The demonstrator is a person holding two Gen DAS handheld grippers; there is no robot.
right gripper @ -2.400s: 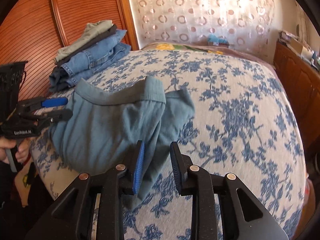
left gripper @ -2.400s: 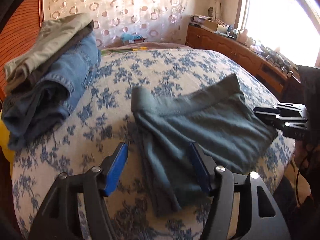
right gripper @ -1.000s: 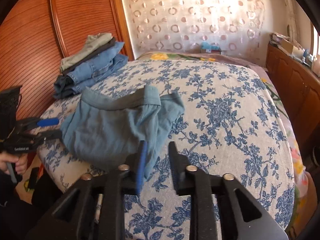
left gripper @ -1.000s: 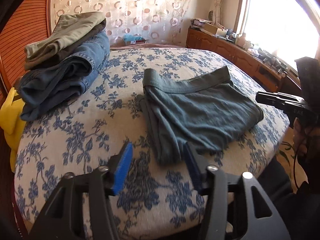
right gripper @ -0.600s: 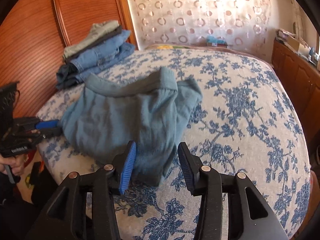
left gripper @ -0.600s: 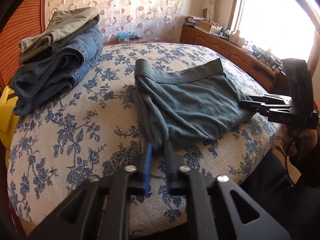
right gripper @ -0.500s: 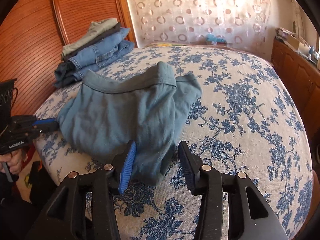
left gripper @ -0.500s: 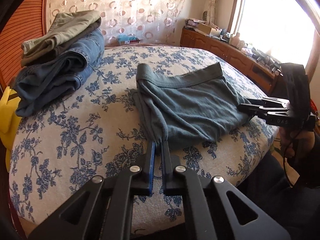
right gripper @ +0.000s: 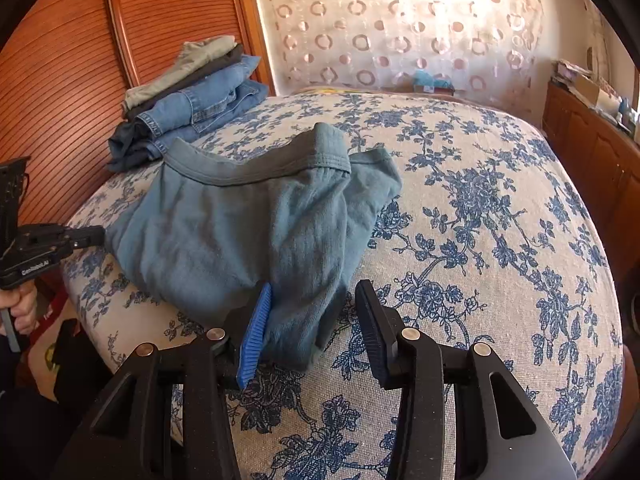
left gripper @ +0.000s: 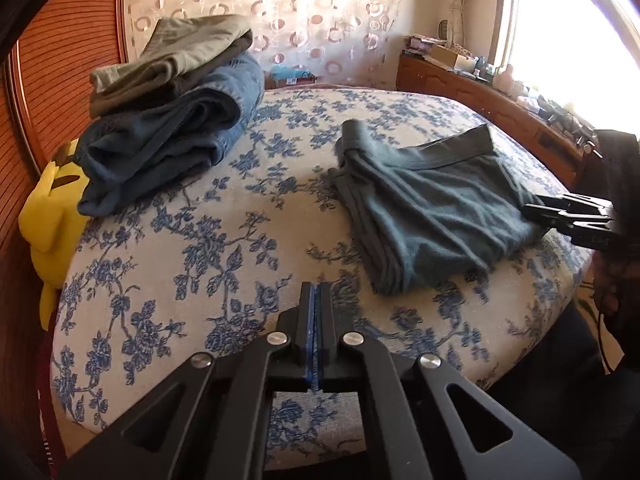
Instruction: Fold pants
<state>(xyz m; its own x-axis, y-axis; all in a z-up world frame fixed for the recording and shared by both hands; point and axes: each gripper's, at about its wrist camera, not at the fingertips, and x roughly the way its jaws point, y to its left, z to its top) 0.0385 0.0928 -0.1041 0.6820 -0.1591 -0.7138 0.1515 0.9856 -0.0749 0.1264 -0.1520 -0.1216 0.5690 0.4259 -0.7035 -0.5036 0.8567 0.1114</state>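
Note:
Folded teal pants (left gripper: 432, 216) lie on the flowered bed (left gripper: 192, 248), waistband at the far side. My left gripper (left gripper: 318, 292) is shut with nothing between its pads, hovering over bare bedspread just left of the pants' near corner. In the right wrist view the pants (right gripper: 240, 232) fill the middle. My right gripper (right gripper: 314, 292) is open astride their near corner: the blue left pad (right gripper: 258, 320) lies against the cloth, while the right one stands clear. Each gripper shows in the other's view, the left gripper (right gripper: 86, 236) at one side edge of the pants and the right gripper (left gripper: 568, 216) at the other.
A stack of folded jeans and khaki pants (left gripper: 168, 112) sits at the bed's far left, by the wooden headboard (right gripper: 60, 60). A yellow plush toy (left gripper: 52, 216) hangs off the left edge. A cluttered wooden dresser (left gripper: 480, 92) runs along the window side.
My left gripper's jaws closed and it drew off the pants' corner to the left, holding nothing. My right gripper's jaws widened and sank around the near corner of the pants.

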